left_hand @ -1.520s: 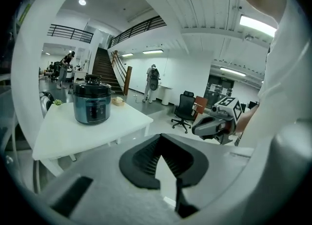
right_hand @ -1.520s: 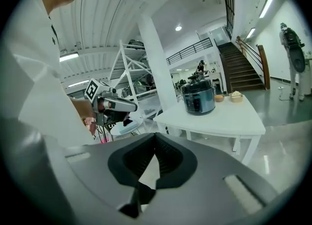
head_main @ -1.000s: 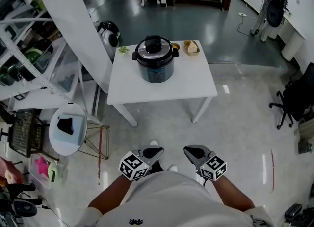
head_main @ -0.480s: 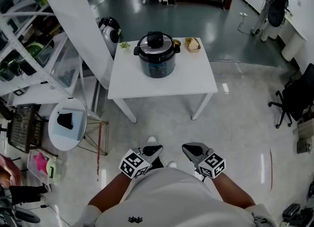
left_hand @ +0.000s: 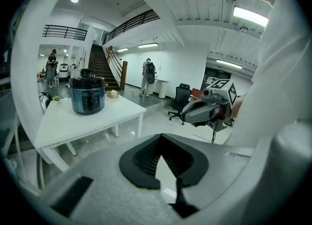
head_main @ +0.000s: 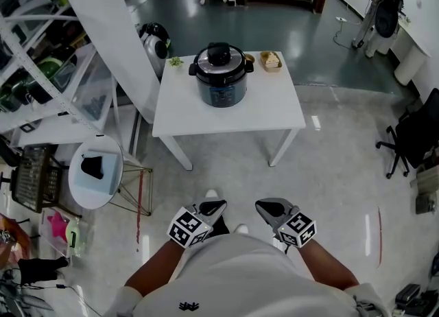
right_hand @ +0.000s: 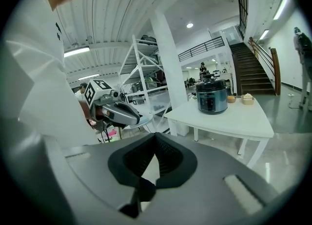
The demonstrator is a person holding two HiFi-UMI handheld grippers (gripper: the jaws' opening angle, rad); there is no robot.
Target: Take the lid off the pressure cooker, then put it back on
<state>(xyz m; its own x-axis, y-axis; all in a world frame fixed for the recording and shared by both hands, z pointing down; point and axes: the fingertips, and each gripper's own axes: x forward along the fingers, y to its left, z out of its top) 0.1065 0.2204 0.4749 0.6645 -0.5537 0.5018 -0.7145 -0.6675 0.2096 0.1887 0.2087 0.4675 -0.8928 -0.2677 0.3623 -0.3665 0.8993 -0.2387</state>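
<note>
The dark pressure cooker [head_main: 221, 82] stands at the far side of a white table [head_main: 233, 113], its lid [head_main: 219, 55] on top with a black knob. It also shows in the left gripper view as the cooker [left_hand: 87, 92] and in the right gripper view as the cooker [right_hand: 212, 96]. Both grippers hang close to my body, far short of the table. My left gripper [head_main: 213, 208] is shut with nothing in it, as the left gripper [left_hand: 159, 145] jaws show. My right gripper [head_main: 268, 206] also looks shut and empty, seen again as the right gripper [right_hand: 155, 143].
Behind the cooker sit a small container of food [head_main: 270, 62] and a little green plant [head_main: 176, 62]. A white slanted column [head_main: 110, 27], metal shelving [head_main: 34, 68] and a round side table [head_main: 96, 171] stand at the left. An office chair [head_main: 411, 137] is at the right.
The head view has shifted slightly, so the table sits a little differently in the picture. Both grippers stay where they were, shut.
</note>
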